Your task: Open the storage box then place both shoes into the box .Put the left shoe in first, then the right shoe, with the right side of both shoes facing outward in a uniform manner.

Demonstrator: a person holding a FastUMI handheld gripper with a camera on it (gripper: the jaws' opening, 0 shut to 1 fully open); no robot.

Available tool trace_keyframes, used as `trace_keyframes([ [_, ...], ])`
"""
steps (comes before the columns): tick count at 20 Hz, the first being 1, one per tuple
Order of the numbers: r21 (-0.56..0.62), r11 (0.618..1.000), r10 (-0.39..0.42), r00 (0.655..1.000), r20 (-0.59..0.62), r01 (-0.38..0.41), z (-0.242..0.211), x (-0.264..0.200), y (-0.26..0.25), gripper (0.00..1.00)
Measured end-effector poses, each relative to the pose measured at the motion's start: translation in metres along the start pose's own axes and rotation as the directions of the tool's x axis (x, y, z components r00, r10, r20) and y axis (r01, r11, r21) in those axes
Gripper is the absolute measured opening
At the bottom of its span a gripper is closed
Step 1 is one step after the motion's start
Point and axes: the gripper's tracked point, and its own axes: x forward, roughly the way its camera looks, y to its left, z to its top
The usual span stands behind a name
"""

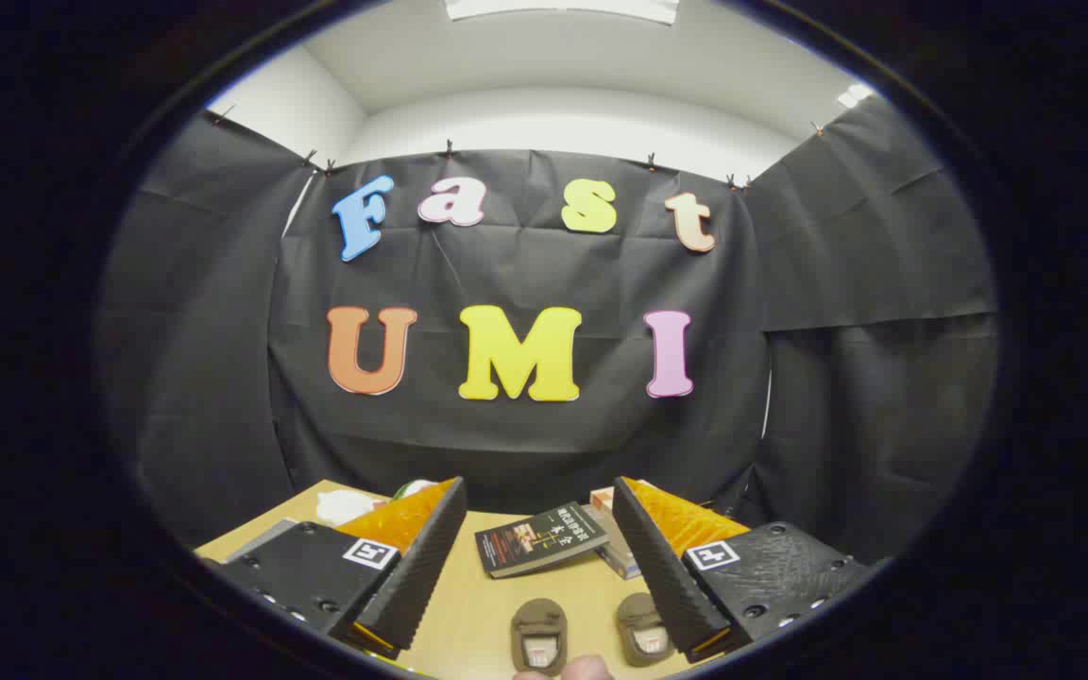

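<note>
Your tongs point(539, 529) stand wide open above the table point(478, 614) with nothing between them, their two fingers splayed apart and pointing toward the booth's back wall. The two brown shoes point(591, 633) sit side by side on the table just below and between the fingertips, the left-hand shoe point(538, 635) in the gap and the right-hand shoe point(643, 628) partly tucked under the right finger. A dark book point(540, 538) lies flat beyond them, with an orange-and-white box-like item point(612, 529) touching its far side, mostly hidden by the right finger. Something white and green point(355, 502) sits behind the left finger, too covered to name. I cannot pick out the storage box with any certainty from here, so judge the task as barely begun: the box is not yet opened and both shoes remain on the table. The main risk is order and orientation. The shoes look alike from this angle and you cannot easily tell left from right, so grabbing the nearer one on impulse could put the wrong shoe in first. Coming down at this height and tilt, the right finger could also nudge the shoe beneath it and turn it, spoiling the uniform facing. A pale shape, perhaps a fingertip point(574, 669), shows just below the shoes; keep clear of it.
</note>
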Motion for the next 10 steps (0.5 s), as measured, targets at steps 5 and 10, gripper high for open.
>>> trace_keyframes([
  [5, 0.027, 1.000, -0.003, 1.000, 0.013, 0.003, 0.006, 0.002, -0.002, 0.95],
  [10, 0.021, 1.000, 0.014, 0.999, 0.030, -0.014, 0.011, 0.004, 0.003, 0.95],
])
